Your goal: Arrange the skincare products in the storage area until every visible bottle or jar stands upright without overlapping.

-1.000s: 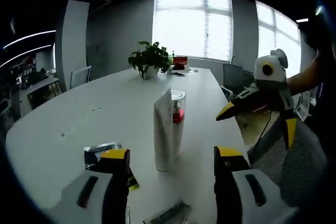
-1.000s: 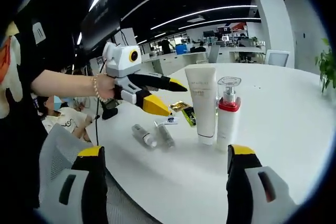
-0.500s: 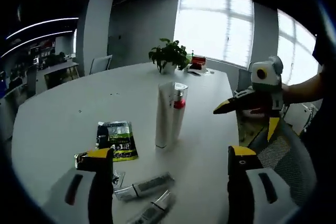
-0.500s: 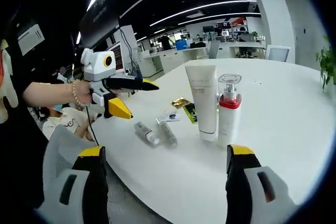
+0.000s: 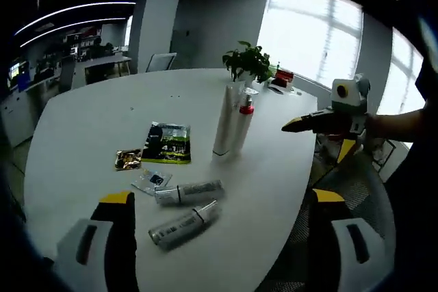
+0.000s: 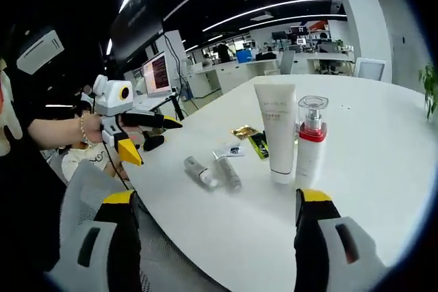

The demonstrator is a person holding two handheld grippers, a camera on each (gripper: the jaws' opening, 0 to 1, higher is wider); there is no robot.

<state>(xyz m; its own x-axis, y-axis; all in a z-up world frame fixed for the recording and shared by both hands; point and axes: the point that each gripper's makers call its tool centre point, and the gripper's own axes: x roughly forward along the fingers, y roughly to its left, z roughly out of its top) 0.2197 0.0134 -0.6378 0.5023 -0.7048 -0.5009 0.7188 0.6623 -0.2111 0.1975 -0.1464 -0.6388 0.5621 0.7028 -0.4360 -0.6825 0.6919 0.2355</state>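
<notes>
A white tube [image 5: 224, 121] and a clear pump bottle with a red collar [image 5: 243, 124] stand upright side by side on the white table [image 5: 89, 121]. Two small tubes [image 5: 188, 191] [image 5: 183, 222] lie flat nearer to me. My left gripper [image 5: 222, 197] is open, back from the table edge. In the right gripper view the white tube [image 6: 276, 131] and pump bottle [image 6: 311, 145] stand together, with the lying tubes [image 6: 200, 171] [image 6: 228, 171] to their left. My right gripper [image 6: 214, 197] is open and holds nothing. Off the table's side, the left gripper [image 6: 156, 141] is held open by a hand.
A green sachet [image 5: 168, 143], a gold sachet [image 5: 128, 159] and a small packet [image 5: 152, 180] lie flat near the tubes. A potted plant [image 5: 248, 63] stands at the far end. A mesh chair [image 6: 75, 196] sits by the table edge. The right gripper [image 5: 318, 138] hovers open beyond the table's side.
Both grippers have drawn back from the table, so more of it shows. The left gripper has moved away from the products. The bottles, tubes and sachets stay where they were.
</notes>
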